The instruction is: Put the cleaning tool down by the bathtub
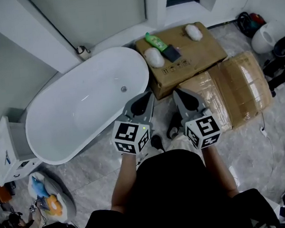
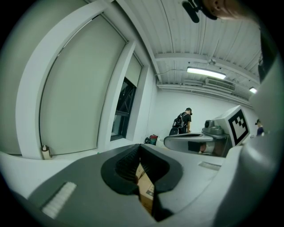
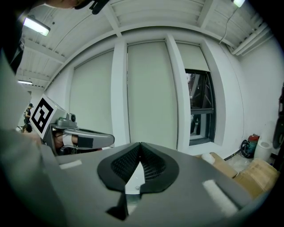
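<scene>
L grip: left gripper [image 2: 138, 150] had jaws pressed together, nothing pinched; only cardboard showed below the gap.
R grip: right gripper [image 3: 140, 150] likewise closed tight, empty.
Tool loc: not in either grip. Prob. the dark block [image 1: 171, 53] on the cardboard box [image 1: 202, 56], touching a green bottle [image 1: 156, 41]; couldn't confirm which item was the tool.
Tub: bathtub [image 1: 92, 110] sat just left of the box, rim close to the box corner.
Risk 1: wrong pick, since a white pad [image 1: 153, 57] lay just beside the bottle and the block.
Risk 2: bottle knocked off the box twd the tub if the jaws came in wide.
Risk 3: closed jaws would shove the block, not grasp it, unless opened first.
Risk 4: tool dropped into the tub, not beside it; the floor [image 1: 102, 164] strip betw. tub and box looked narrow.
</scene>
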Motion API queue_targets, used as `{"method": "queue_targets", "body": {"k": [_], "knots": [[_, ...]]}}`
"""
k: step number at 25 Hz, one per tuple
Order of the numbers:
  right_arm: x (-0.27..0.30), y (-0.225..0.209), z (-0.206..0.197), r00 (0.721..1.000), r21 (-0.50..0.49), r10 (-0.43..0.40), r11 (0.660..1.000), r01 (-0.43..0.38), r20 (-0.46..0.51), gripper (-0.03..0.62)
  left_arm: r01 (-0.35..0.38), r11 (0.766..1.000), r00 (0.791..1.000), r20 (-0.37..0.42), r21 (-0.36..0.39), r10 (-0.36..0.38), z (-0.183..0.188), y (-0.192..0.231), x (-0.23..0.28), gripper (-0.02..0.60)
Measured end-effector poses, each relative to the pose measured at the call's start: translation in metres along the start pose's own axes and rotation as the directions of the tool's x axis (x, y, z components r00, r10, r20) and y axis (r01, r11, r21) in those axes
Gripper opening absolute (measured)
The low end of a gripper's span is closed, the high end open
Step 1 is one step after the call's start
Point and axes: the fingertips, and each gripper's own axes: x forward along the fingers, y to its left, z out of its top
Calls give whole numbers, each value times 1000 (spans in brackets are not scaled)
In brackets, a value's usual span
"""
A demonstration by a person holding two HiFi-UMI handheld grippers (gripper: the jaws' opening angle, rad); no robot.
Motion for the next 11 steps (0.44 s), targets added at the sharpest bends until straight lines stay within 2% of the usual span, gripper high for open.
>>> {"method": "queue_targets", "body": {"k": [11], "knots": [[-2, 1, 2, 1000, -7, 14, 1000, -14, -3, 8, 3, 1000, 1000, 2, 2, -3, 0, -5, 4, 0]]}}
